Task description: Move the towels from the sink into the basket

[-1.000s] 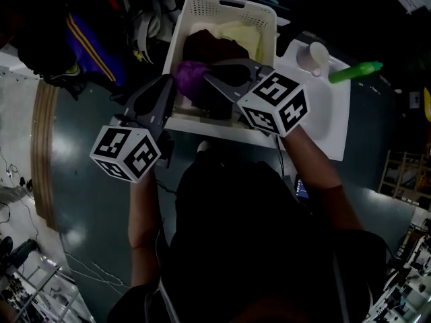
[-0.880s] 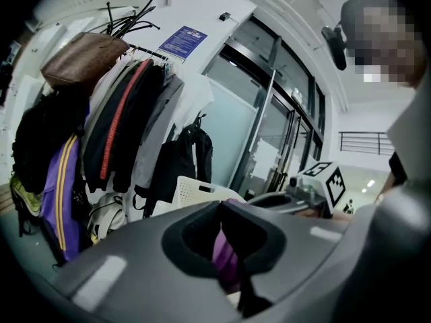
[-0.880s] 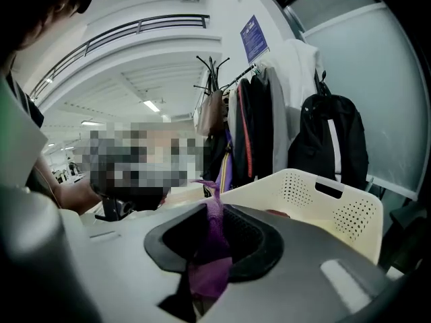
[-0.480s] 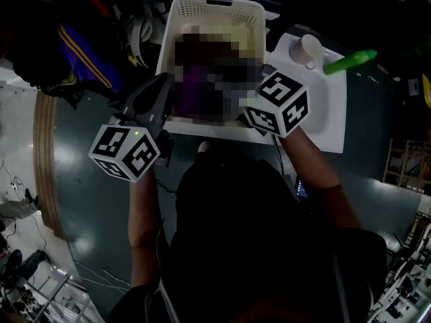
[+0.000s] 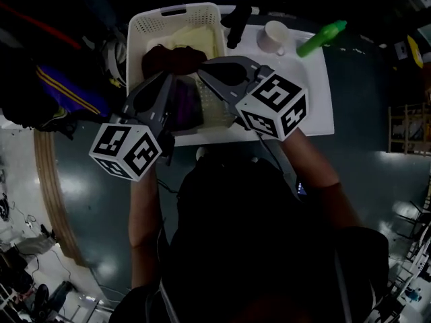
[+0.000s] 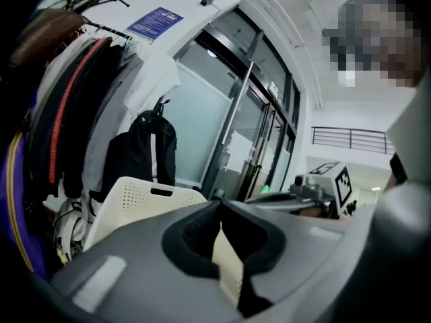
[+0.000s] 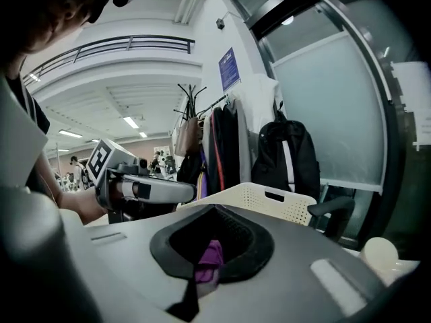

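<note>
Purple towel [image 5: 183,106], maroon towel [image 5: 172,58] and yellow towel [image 5: 200,39] lie in basket [image 5: 138,29] at 12 o'clock; left gripper [image 5: 165,78] and right gripper [image 5: 202,73] fingers pressed together, empty, right just closed; no towel seen outside, likely finished.

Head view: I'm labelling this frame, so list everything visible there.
white perforated plastic basket: 1, white, top centre, left of sink
rumpled dark brown towel: 1, brown, inside basket
pale yellow towel: 1, yellow, basket's far end
purple towel: 1, purple, basket's near end
white sink unit: 1, white, right of basket
white cup: 1, white, on sink unit
green bottle: 1, green, sink unit's far edge
left gripper: 1, grey, shut, over basket
right gripper: 1, grey, just closed, empty, over basket
</note>
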Available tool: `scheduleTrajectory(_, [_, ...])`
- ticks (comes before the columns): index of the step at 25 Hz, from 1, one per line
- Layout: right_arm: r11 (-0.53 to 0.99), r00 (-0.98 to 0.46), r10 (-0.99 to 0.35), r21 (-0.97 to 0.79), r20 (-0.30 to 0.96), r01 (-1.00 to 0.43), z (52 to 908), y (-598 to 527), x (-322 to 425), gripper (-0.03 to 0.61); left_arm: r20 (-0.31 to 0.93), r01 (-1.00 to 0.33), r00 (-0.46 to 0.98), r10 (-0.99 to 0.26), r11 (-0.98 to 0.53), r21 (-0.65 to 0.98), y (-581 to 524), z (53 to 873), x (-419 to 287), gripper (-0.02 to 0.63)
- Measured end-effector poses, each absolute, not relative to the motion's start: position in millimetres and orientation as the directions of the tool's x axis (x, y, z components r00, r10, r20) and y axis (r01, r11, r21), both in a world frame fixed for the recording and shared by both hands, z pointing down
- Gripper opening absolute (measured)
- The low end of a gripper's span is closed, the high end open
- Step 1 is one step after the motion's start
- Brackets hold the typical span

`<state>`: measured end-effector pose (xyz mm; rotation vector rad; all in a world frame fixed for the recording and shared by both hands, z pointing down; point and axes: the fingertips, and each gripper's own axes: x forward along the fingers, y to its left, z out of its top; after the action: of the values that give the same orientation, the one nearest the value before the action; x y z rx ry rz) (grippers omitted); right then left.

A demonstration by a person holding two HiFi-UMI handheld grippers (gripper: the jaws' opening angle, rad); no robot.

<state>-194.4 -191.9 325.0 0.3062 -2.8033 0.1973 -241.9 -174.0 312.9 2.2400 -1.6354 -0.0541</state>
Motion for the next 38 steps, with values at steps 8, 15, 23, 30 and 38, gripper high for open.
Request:
scheduleTrajectory(8, [0.919, -0.890, -0.334, -0.104, 0.309, -0.381, 321.0, -223.1, -117.2, -0.003, 0.183, -0.858, 0.478, -0.859, -0.411, 0.309, -211.2, 312.6, -161.8, 0.009])
scheduleTrajectory(15, [0.853, -0.834, -0.456, -0.113, 0.310, -0.509, 323.5, -238.7, -46.0, -0.003, 0.178, -0.785, 0.603, -0.778, -0.538, 0.307, -232.3, 312.4, -89.5, 0.009])
scheduleTrajectory(23, [0.784, -0.778, -0.550, -0.132, 0.304, -0.606, 329.8, -239.9, 14.6, -0.003, 0.189, -0.719, 0.687, -0.701, -0.620, 0.313, -238.0, 317.8, -29.8, 0.009])
scheduleTrajectory(30, [0.726, -0.734, -0.603, -0.165, 0.313, -0.667, 339.9, -238.9, 47.8, -0.003, 0.205, -0.687, 0.722, -0.661, -0.648, 0.330, -236.4, 328.2, -0.3, 0.009])
scheduleTrajectory(38, [0.693, -0.718, -0.615, -0.213, 0.326, -0.689, 354.7, -234.2, 53.1, -0.003, 0.187, -0.686, 0.718, -0.671, -0.635, 0.356, -234.5, 329.3, 0.1, 0.009])
